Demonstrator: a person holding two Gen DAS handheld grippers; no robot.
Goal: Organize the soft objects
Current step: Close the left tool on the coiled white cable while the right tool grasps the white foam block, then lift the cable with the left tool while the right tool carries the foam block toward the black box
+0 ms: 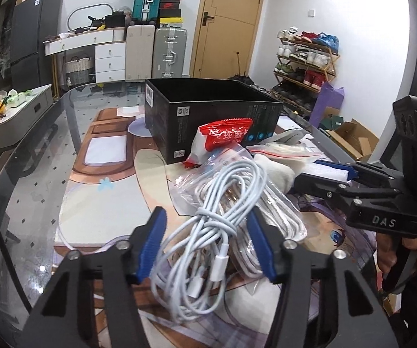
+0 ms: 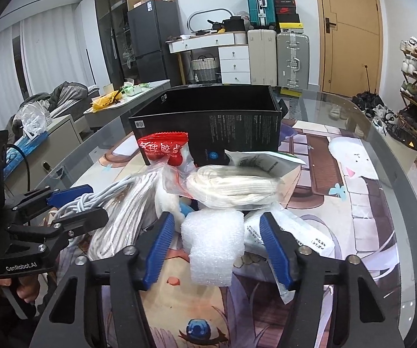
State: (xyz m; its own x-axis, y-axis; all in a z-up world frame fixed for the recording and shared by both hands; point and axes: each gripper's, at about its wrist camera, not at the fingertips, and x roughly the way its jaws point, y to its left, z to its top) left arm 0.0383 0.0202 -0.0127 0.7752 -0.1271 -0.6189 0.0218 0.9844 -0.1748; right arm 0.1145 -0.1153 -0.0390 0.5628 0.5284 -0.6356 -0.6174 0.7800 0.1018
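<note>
A pile of soft items lies on the printed mat in front of an open black box (image 1: pixel 208 116) (image 2: pixel 222 127). My left gripper (image 1: pixel 205 214) (image 2: pixel 98 200) is shut on a white cable bundle (image 1: pixel 208 232) (image 2: pixel 112 188) tied at its waist, which rests on a zip bag of braided cord (image 1: pixel 278 220). My right gripper (image 2: pixel 217 217) (image 1: pixel 305 171) is shut on a roll of white bubble wrap (image 2: pixel 211 246) (image 1: pixel 333 172), with only thin slivers showing beside the pads. A red-and-white packet (image 1: pixel 225 136) (image 2: pixel 165 148) leans on the box.
A bagged coil of cream rope (image 2: pixel 234 185) and a white printed pouch (image 2: pixel 309 237) lie just past the right gripper. The glass table's rim (image 2: pixel 382 156) curves off to the right. A low side table (image 1: pixel 20 113) stands to the left, and a shoe rack (image 1: pixel 307 63) at the far right.
</note>
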